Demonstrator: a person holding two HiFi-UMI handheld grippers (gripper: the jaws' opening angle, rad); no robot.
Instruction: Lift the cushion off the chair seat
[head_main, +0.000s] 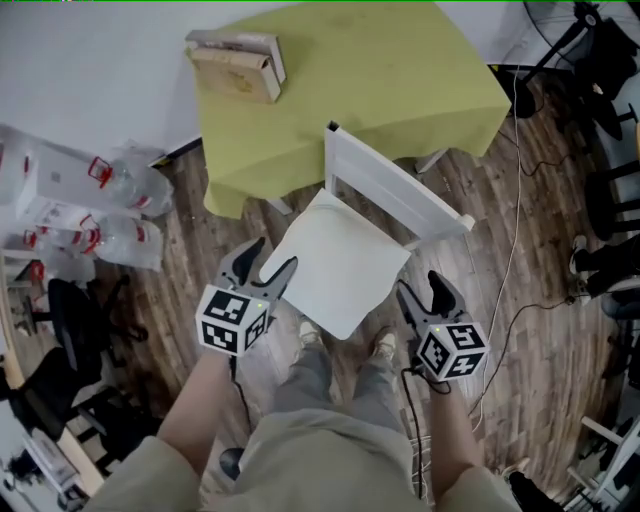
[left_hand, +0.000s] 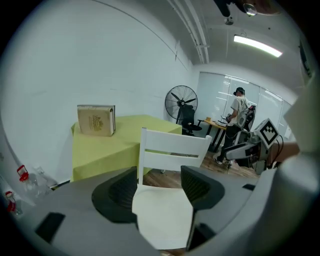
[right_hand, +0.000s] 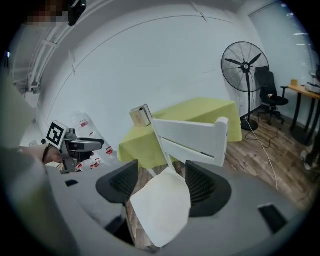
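A flat white cushion (head_main: 340, 262) lies on the seat of a white wooden chair (head_main: 395, 190), whose backrest faces the table. My left gripper (head_main: 262, 266) hovers at the cushion's left edge, jaws open and empty. My right gripper (head_main: 424, 294) hovers at the cushion's right corner, also open and empty. In the left gripper view the cushion (left_hand: 162, 214) shows beyond the open gripper (left_hand: 159, 192), not pressed by the pads. In the right gripper view the cushion (right_hand: 162, 207) likewise shows past the spread gripper (right_hand: 162, 186), with the chair back (right_hand: 195, 140) behind it.
A table with a yellow-green cloth (head_main: 380, 80) stands right behind the chair, with a brown box (head_main: 238, 62) on it. Plastic-wrapped bottles (head_main: 110, 205) lie on the wooden floor at left. Cables (head_main: 515, 250) run at right. A person (left_hand: 239, 120) stands far off by a fan (left_hand: 181, 102).
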